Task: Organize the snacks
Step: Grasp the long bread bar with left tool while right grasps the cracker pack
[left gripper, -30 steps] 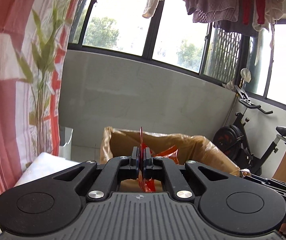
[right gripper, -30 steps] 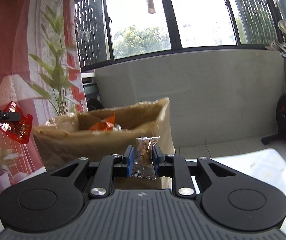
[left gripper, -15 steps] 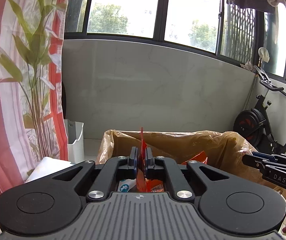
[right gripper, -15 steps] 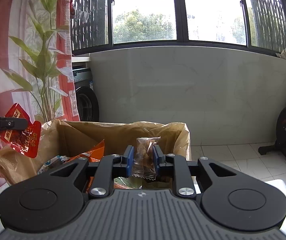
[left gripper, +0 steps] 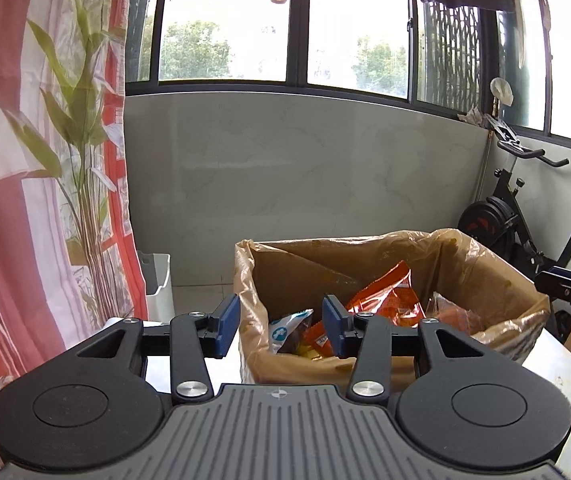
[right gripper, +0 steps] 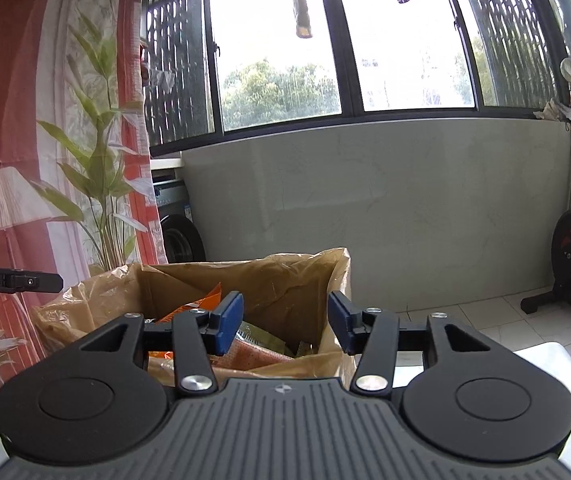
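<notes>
A cardboard box lined with a tan plastic bag [left gripper: 497, 276] stands on the table and holds several snack packets, among them an orange packet [left gripper: 385, 300] and a white-and-blue one [left gripper: 285, 330]. My left gripper [left gripper: 281, 326] hovers at the box's near left rim, its jaws opening with nothing between the blue pads. In the right wrist view the same bag-lined box [right gripper: 285, 276] lies just ahead. My right gripper [right gripper: 285, 322] hangs over its near edge, jaws opening and empty. An orange packet [right gripper: 205, 304] shows inside.
A curtain printed with plants [left gripper: 37, 160] hangs on the left. A white bin [left gripper: 157, 284] stands on the floor beyond the table. An exercise bike [left gripper: 525, 220] is at the right by the wall. The other gripper's tip [left gripper: 569, 292] reaches in from the right edge.
Both grippers have opened and let go: the red packet left the left jaws and the clear-wrapped snack left the right jaws. Both hands moved closer over the box.
</notes>
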